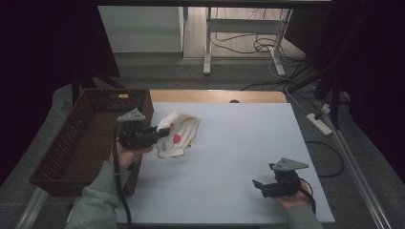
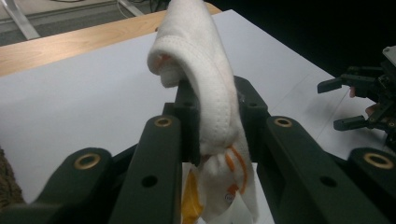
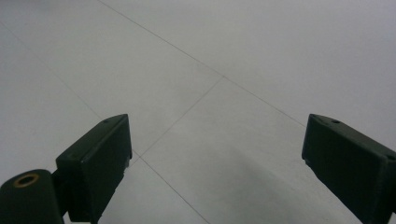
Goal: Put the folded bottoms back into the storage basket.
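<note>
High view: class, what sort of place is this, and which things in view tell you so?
Probably a lab or workshop set up for recording: a white-topped table, a bare desk frame behind it, loose cables and a power strip on the floor.

i see a dark wicker basket (image 1: 71, 143) sitting off the left edge of the white table (image 1: 239, 157). past the far edge, cables (image 1: 258, 45) trail over the floor by grey desk legs (image 1: 207, 43), and a white power strip (image 1: 321, 123) lies to the right.
</note>
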Available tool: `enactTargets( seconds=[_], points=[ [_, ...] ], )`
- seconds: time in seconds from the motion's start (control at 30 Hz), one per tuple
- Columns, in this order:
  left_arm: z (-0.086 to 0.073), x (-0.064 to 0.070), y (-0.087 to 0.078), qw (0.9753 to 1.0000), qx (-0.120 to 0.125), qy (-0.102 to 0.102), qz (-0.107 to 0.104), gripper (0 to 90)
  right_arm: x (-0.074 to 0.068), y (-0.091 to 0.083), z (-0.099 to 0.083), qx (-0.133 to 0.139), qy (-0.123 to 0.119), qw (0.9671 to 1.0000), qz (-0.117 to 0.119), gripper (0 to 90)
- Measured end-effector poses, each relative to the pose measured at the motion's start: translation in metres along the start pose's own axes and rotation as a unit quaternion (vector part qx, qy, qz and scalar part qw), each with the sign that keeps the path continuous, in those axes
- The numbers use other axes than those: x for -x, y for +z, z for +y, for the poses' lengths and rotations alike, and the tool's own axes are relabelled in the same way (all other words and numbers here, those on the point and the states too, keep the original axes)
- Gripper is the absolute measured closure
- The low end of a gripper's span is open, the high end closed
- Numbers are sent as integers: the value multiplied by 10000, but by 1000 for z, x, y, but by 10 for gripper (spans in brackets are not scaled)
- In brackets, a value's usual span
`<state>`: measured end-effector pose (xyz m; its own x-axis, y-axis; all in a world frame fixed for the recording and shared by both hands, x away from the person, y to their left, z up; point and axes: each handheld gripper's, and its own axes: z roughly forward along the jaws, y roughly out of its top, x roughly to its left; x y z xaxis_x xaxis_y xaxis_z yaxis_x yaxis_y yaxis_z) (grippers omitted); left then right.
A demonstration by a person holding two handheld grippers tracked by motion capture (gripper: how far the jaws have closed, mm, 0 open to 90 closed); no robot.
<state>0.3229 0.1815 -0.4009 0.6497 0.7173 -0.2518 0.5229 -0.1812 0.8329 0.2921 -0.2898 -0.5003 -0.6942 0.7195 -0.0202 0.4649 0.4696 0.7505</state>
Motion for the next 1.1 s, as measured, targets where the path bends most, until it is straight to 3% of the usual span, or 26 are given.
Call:
enactTargets(
  seconds=[0.23,1.1],
  points=[
    [3,-4,-10,9999,25,6,99,745,0,0,0,5,1,10000,-5,87],
    [1,-13,-32,9996,211,-150,117,745,1,-1,0,-5,21,10000,-47,87]
  ],
)
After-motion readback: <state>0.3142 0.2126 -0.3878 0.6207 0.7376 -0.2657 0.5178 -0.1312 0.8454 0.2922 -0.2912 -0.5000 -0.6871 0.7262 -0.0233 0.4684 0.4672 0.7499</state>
